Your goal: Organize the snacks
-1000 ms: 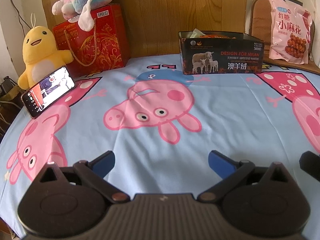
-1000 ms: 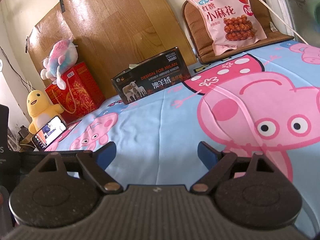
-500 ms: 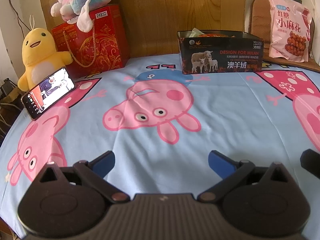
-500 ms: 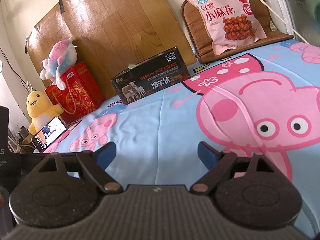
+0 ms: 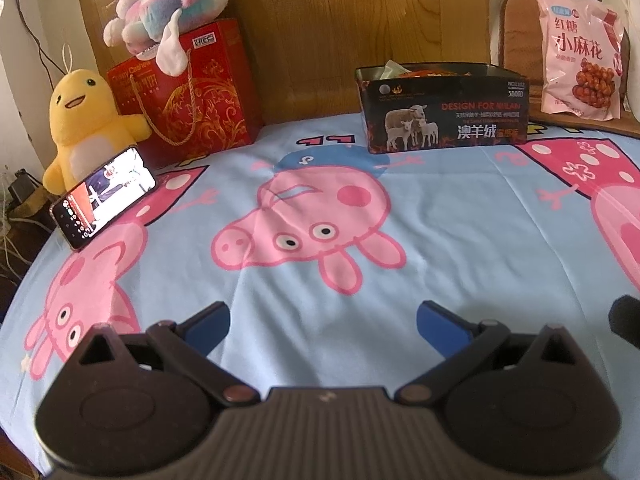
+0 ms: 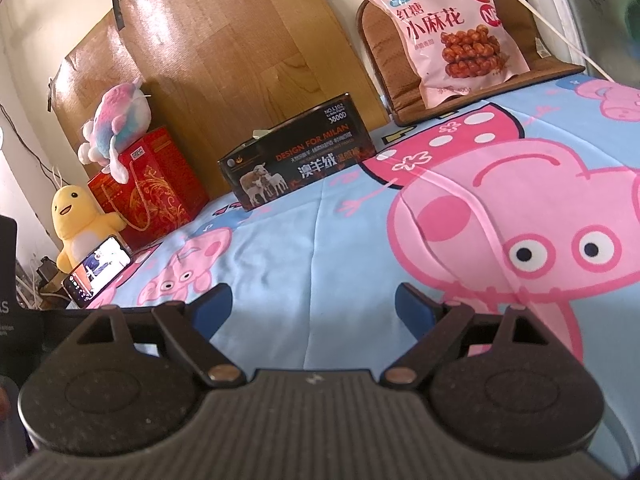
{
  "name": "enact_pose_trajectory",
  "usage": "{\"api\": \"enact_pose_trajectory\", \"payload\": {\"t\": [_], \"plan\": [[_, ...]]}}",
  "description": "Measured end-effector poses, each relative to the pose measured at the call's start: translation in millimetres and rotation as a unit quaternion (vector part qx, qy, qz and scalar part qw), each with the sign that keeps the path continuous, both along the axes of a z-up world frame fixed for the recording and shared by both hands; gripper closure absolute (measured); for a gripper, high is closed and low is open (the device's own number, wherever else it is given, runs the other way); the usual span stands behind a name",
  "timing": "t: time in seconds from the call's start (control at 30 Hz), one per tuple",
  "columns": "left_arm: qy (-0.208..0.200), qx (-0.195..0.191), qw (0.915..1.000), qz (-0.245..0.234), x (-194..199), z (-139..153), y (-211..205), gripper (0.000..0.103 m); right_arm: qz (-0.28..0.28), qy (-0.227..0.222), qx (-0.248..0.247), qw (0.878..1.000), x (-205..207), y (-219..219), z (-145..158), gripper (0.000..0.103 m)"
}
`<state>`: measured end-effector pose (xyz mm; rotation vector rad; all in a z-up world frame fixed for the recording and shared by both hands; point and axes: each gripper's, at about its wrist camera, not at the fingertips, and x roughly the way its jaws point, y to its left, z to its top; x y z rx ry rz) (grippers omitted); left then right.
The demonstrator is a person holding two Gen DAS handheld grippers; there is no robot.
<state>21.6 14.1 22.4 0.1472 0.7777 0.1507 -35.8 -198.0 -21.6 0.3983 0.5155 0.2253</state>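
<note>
Blue pig-print cloth (image 5: pixel 460 216) covers the surface below my left gripper (image 5: pixel 322 322) and right gripper (image 6: pixel 314 306), both spread and empty. Upper right, the pink snack bag (image 5: pixel 580 52) leans on a brown cushion (image 6: pixel 400 80), right of the black box (image 5: pixel 444 110).

Light: bright daylight, from the right.
Glare: sheen on wooden board (image 6: pixel 224 68).
Edges: strong fisheye bending, dark corners.
Focus: generally sharp.

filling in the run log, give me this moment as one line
left claw open, empty | right claw open, empty | pink snack bag leaning on brown chair cushion | black open-top cardboard box on cartoon-pig cloth
</note>
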Motion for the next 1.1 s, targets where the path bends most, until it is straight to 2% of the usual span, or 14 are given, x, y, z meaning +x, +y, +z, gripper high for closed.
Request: {"api": "enact_pose_trajectory", "payload": {"t": [0.43, 0.63, 1.1], "plan": [[-0.022, 0.032, 0.9992, -0.01, -3, 3, -6, 0.0, -0.005, -0.007, -0.002, 1.0, -1, -3, 0, 0.012], [-0.045, 0.042, 0.9981, -0.008, -6, 8, -6, 0.0, -0.009, -0.033, -0.02, 0.999, -6, -1, 4, 0.012], [-0.095, 0.084, 0.9918, 0.007, -15, 15, -12, 0.0, -0.008, -0.031, -0.019, 0.999, -4, -2, 4, 0.012]]}}
